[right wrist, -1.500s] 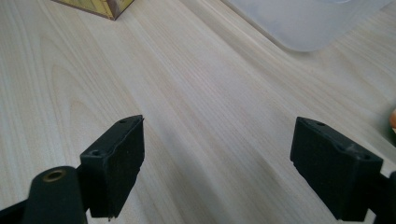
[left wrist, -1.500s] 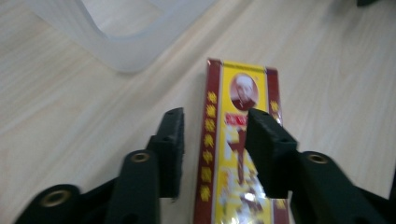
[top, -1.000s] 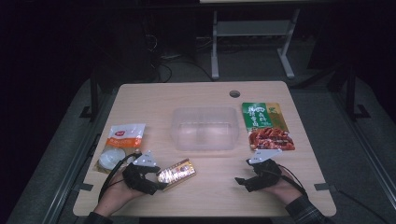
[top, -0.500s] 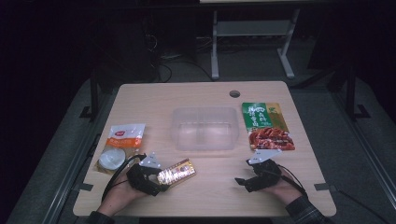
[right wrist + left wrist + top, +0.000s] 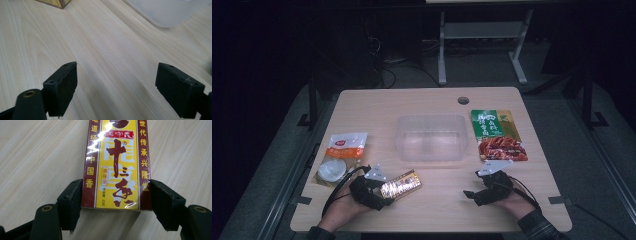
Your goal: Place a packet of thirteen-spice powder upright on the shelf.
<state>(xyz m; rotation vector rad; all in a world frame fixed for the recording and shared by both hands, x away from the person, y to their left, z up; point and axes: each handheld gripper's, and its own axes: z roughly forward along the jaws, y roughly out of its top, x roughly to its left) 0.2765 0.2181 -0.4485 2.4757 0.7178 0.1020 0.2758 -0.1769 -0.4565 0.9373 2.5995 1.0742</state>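
Observation:
A yellow and dark red box with Chinese print (image 5: 402,183) (image 5: 116,157) lies flat on the wooden table (image 5: 432,210) near its front left. My left gripper (image 5: 384,190) (image 5: 116,202) has the box's near end between its jaws, both pads flush against its long sides. At the front right my right gripper (image 5: 469,195) (image 5: 116,87) rests low over bare wood, jaws wide apart with nothing between them. A corner of the box (image 5: 53,2) shows far off in the right gripper view.
A clear plastic tub (image 5: 430,118) (image 5: 170,12) stands mid-table. A green and red food packet (image 5: 497,134) lies to its right, a white and orange packet (image 5: 342,152) to its left. A cable hole (image 5: 463,100) sits near the far edge.

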